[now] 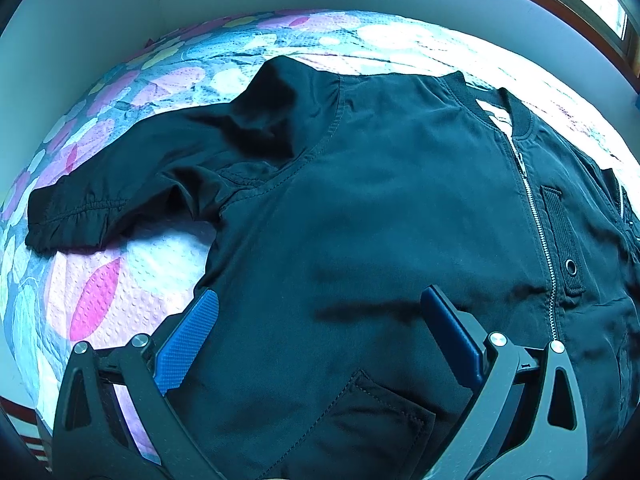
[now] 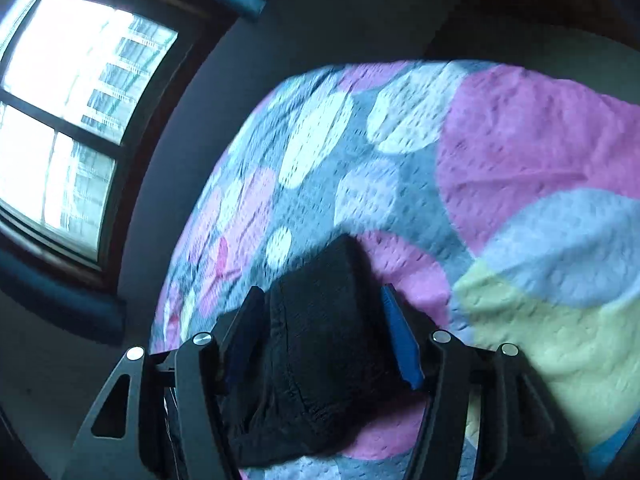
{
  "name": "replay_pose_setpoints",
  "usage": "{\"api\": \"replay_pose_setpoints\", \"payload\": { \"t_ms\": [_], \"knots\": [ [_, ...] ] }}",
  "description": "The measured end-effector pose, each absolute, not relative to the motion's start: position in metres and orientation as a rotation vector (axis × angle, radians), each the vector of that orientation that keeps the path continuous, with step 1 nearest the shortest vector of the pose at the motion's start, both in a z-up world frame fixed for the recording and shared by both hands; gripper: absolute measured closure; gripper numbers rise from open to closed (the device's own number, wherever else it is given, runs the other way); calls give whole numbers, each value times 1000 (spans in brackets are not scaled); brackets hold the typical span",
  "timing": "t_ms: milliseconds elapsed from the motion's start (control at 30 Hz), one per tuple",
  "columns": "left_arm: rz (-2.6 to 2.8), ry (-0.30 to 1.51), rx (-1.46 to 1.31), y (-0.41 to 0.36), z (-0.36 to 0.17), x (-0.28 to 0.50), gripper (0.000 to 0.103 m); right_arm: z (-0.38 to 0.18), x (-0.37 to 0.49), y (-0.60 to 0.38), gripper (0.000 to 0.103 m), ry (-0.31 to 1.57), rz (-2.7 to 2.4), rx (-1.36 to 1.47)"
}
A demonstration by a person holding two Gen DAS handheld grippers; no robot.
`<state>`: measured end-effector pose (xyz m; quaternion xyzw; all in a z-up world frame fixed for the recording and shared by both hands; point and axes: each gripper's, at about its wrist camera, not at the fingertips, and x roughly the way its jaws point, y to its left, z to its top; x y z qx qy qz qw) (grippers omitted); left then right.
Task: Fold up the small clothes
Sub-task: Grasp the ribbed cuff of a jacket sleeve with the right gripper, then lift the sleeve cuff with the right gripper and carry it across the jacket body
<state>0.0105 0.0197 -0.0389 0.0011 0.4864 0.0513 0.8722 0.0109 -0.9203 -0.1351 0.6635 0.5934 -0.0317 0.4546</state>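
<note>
Left tool (image 1: 316,320): I see its blue fingers spread wide over the jacket's lower front.
Right tool (image 2: 324,320): I see its fingers around a dark sleeve cuff (image 2: 320,320); pinching or merely straddling, I cannot tell.
Jacket (image 1: 400,200): black, zipped, front up on the bed.
Bed (image 1: 160,264): flowered quilt.
Window (image 2: 72,120): beside the bed.

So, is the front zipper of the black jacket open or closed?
Closed: the silver zipper runs joined up the black jacket, parting only near the collar.
</note>
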Motion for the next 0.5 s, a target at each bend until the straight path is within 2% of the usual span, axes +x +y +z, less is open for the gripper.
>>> {"api": "replay_pose_setpoints", "payload": {
  "t_ms": [200,300,367,433,467,500],
  "knots": [
    [110,1014,7,20,-38,9,2,-125,0,-919,42,1544,192,1698],
    [113,1022,10,19,-40,10,2,-118,-10,-917,43,1524,201,1706],
    [112,1029,13,18,-41,10,2,-116,-12,-915,47,1517,178,1694],
    [108,1028,15,16,-40,9,2,-114,-13,-914,64,1545,156,1623],
    [108,1024,18,15,-39,8,2,-112,-13,-912,69,1563,145,1587],
    [109,1022,19,15,-39,7,2,-111,-12,-912,80,1584,132,1549]
  ]
}}
